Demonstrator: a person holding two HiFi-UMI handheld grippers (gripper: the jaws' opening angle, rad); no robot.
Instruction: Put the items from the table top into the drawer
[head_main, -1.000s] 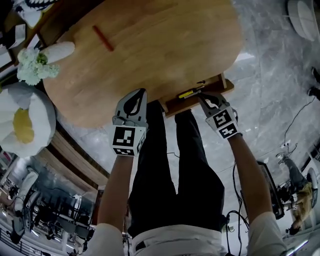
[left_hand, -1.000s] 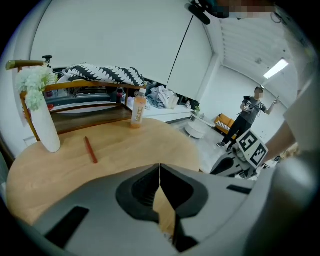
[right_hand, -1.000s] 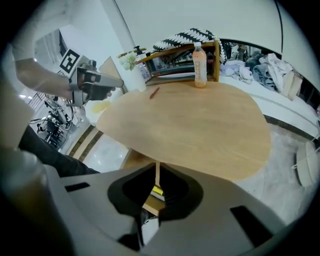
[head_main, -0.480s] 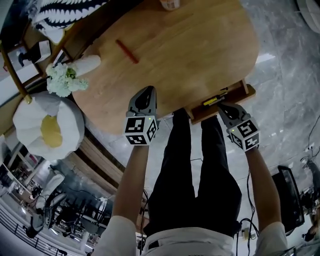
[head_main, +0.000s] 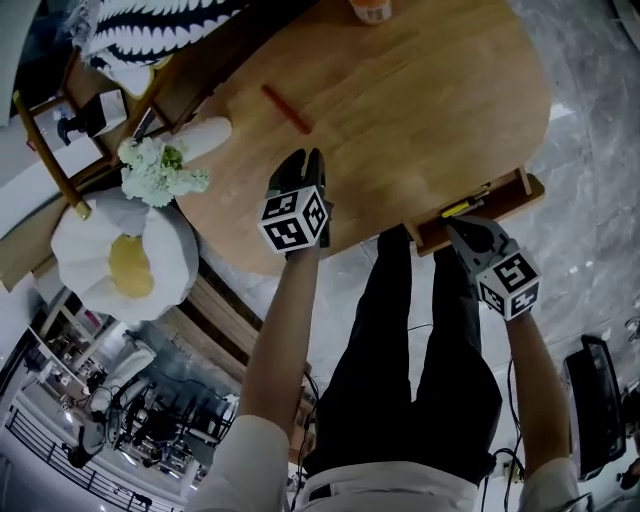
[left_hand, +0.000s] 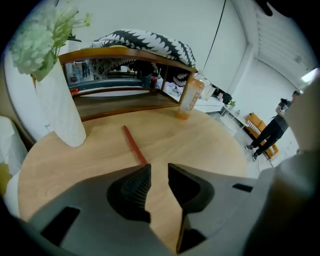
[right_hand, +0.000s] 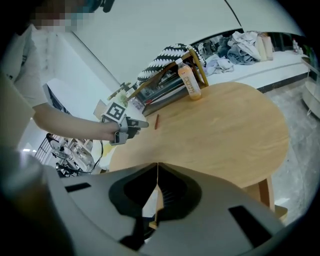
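Oval wooden bench (head_main: 430, 100) over grey marble floor (head_main: 590, 150). Red stick (head_main: 286, 108) lies just beyond the left gripper (head_main: 308, 156), whose empty jaws have just been opening; right gripper (head_main: 457, 226) is closed and empty.

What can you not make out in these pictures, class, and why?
1. Drawer: head view, the table top covers most of its inside.
2. Bottle: head view, cut off by the top edge.
3. Bottle's label: left gripper view, too small to read.
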